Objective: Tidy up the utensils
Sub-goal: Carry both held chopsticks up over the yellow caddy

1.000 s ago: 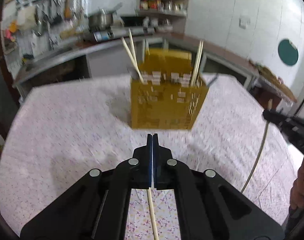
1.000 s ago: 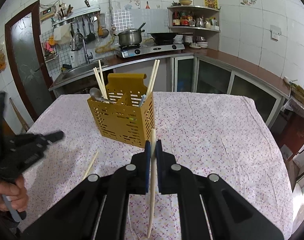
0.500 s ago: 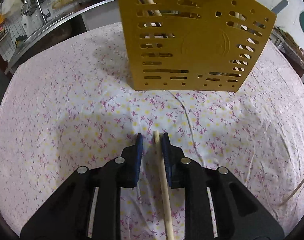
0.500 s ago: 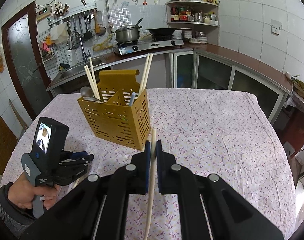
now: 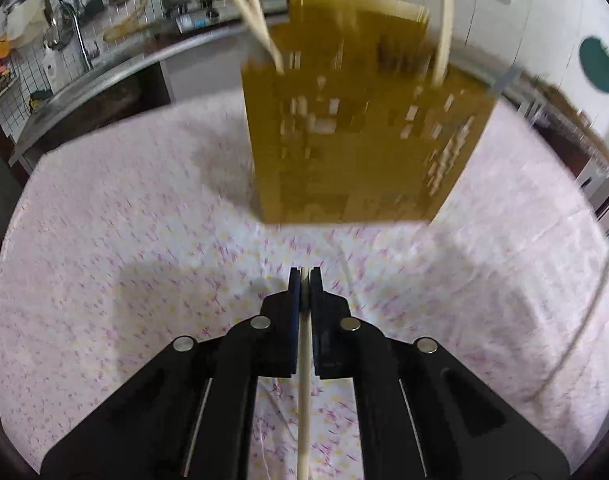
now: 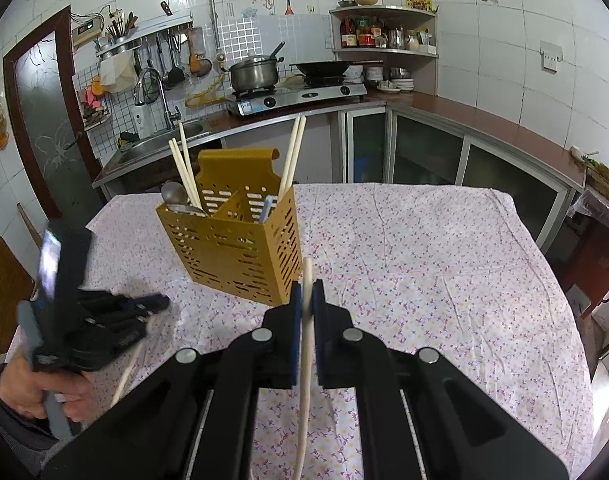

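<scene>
A kitchen table under a flowered cloth (image 6: 424, 264), where a yellow slotted caddy (image 6: 232, 248) stands upright toward the near left of the cloth. The left gripper (image 5: 304, 280) has its jaws pressed together on a pale chopstick (image 5: 303, 380), which runs back between the blue pads and out of the bottom of the left wrist view; its tip just clears the fingertips. The caddy looms blurred just ahead of that gripper. Seen from the right wrist camera, the left gripper (image 6: 156, 303) sits low at the left, held by a hand (image 6: 32, 392) in a dark sleeve, with the chopstick (image 6: 128, 372) trailing down and back from it. The right gripper (image 6: 307, 292) likewise pinches a chopstick of its own (image 6: 305, 364) between its pads, the stick poking a little past the fingertips and curving down toward the bottom edge. It hangs in front of the caddy, near the right corner. In the caddy, two chopsticks (image 6: 184, 168) and a spoon (image 6: 174, 194) lean in the left compartment; another pair (image 6: 292, 152) leans at the right, beside a blue-grey handle (image 6: 266, 209). A stove with a pot (image 6: 253, 72) lines the counter behind
</scene>
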{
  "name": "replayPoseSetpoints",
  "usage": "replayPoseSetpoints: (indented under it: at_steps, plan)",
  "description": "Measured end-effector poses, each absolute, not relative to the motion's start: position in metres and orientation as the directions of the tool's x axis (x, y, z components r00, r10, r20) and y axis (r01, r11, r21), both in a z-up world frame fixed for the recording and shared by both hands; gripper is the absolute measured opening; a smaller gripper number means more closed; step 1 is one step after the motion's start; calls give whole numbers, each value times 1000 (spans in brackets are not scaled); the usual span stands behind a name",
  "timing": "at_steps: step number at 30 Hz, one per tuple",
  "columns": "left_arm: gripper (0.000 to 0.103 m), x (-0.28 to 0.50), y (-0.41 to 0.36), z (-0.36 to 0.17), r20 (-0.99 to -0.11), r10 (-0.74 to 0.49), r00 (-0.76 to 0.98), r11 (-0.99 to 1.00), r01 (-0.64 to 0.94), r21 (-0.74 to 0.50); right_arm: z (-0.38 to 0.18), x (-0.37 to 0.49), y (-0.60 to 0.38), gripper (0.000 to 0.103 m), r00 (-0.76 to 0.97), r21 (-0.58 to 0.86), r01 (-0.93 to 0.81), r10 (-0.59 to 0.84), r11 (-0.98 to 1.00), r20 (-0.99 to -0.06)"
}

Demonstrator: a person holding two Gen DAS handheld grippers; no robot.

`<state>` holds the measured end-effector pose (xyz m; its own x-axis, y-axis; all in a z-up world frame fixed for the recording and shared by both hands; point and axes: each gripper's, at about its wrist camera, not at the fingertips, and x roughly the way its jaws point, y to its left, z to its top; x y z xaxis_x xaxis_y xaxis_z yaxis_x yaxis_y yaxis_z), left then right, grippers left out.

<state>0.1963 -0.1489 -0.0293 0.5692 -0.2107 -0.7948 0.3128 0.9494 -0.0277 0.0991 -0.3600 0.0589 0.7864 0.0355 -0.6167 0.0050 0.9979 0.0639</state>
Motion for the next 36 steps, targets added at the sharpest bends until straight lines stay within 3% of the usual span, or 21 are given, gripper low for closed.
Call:
replayPoseSetpoints:
  at_steps: [10, 22, 36]
  plan:
    - [3, 151, -125, 59, -620, -291, 729, 947, 313, -76, 77, 80, -349, 6, 817, 60, 3, 32, 998, -576]
    - [3, 137, -115, 90, -547, -295, 784, 949, 306, -73, 99, 66, -342, 6, 843, 50, -18, 42, 999, -536]
    - [3, 153, -125, 183, -384, -328, 863, 939, 344, -28, 196, 90, -311, 6, 925, 11, -80, 78, 997, -371]
